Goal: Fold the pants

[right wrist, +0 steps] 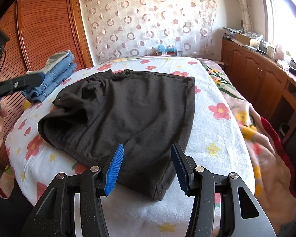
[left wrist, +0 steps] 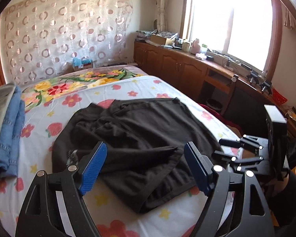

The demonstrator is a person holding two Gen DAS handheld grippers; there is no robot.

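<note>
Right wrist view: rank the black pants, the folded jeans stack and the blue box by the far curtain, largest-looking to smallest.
1. Black pants, by far the largest.
2. Folded jeans stack.
3. Blue box, smallest, though it sits farthest away, so its true size is unsure.

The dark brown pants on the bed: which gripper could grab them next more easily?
Probably the right gripper: the near hem of the dark brown cloth pants lies flat between its open fingers. The left gripper is open over a rumpled edge, so either might do.
</note>
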